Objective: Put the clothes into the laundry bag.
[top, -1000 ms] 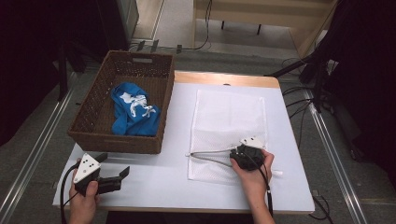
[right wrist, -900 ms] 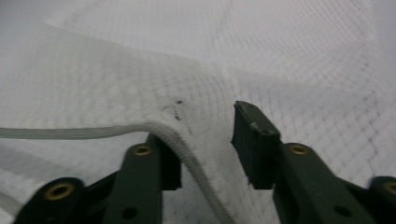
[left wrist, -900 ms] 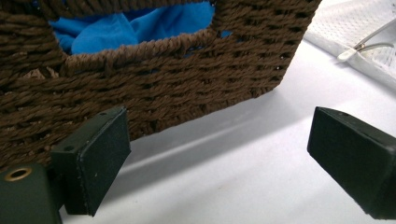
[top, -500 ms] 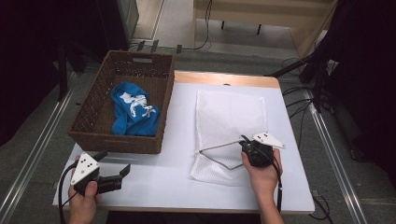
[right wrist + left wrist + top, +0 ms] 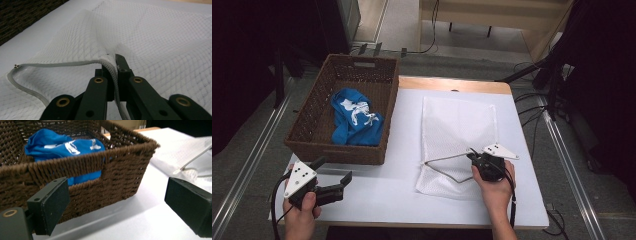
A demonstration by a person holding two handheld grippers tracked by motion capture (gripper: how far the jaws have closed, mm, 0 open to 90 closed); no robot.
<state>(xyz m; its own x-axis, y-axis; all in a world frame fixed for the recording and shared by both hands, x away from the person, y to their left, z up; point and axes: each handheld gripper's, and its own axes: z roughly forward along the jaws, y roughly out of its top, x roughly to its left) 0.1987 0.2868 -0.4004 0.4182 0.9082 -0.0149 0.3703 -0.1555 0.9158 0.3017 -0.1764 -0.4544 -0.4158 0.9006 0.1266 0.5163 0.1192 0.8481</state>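
mesh bag (image 5: 458, 135) lies flat on the white table (image 5: 402, 125), right of the wicker basket (image 5: 312, 120). over the last second the right gripper (image 5: 472, 156) has lifted the zipper edge (image 5: 75, 63) and drawn it rightward, so the mouth now gapes; judged ready for loading. its jaws pinch that edge. left gripper (image 5: 334, 181), jaws spread, hovers near the basket holding a blue garment (image 5: 354, 120).

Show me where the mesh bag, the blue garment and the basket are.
mesh bag (image 5: 457, 125): high view, flat upper panel.
blue garment (image 5: 354, 131): high view, crumpled middle.
basket (image 5: 125, 157): left gripper view, near wall.
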